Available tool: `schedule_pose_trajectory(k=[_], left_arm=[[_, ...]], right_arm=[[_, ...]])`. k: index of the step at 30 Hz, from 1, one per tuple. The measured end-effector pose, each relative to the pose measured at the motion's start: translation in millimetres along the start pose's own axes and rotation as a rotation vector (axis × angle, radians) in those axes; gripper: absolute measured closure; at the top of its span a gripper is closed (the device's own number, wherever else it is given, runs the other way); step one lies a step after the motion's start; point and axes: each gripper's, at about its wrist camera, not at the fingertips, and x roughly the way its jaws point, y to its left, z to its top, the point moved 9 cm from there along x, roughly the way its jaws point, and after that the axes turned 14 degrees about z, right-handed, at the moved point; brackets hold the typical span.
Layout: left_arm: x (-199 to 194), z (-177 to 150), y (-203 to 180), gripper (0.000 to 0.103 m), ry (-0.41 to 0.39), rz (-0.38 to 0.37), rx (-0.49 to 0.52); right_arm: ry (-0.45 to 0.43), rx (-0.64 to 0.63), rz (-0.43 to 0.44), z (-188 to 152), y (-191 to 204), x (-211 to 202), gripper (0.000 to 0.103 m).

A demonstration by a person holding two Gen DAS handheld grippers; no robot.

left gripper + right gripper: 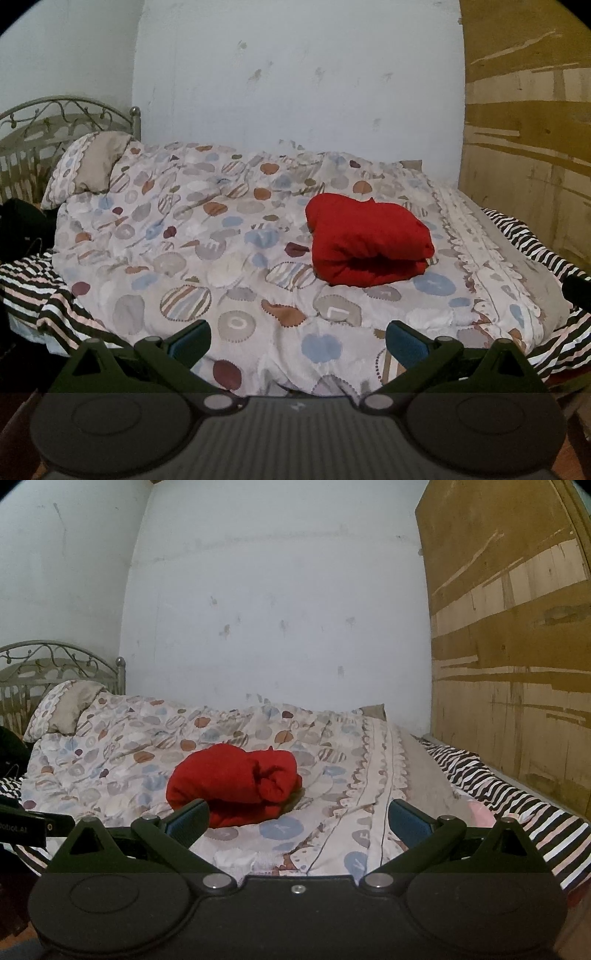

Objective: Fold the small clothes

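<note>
A red garment (365,243) lies folded into a thick bundle on the patterned duvet (207,236), right of the bed's middle. In the right wrist view the same red garment (236,782) sits just beyond my left fingertip. My left gripper (297,343) is open, held back from the bed's near edge, with nothing between its blue-padded fingers. My right gripper (297,821) is open too and holds nothing. Both stand short of the garment, apart from it.
A pillow (92,166) leans on a metal headboard (55,114) at the far left. A striped sheet (524,236) shows at the bed's edges. A worn wooden panel (517,646) stands on the right, and a pale wall (277,609) runs behind the bed.
</note>
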Motion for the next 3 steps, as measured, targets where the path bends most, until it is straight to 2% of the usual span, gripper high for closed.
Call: schedule_pose_trajectory(k=[3], left_arm=[[2.0,-1.1,1.8,0.0,0.006,0.006,-0.006]], right_arm=[[0.006,0.004,0.0,-3.1,0.5,0.3,0.0]])
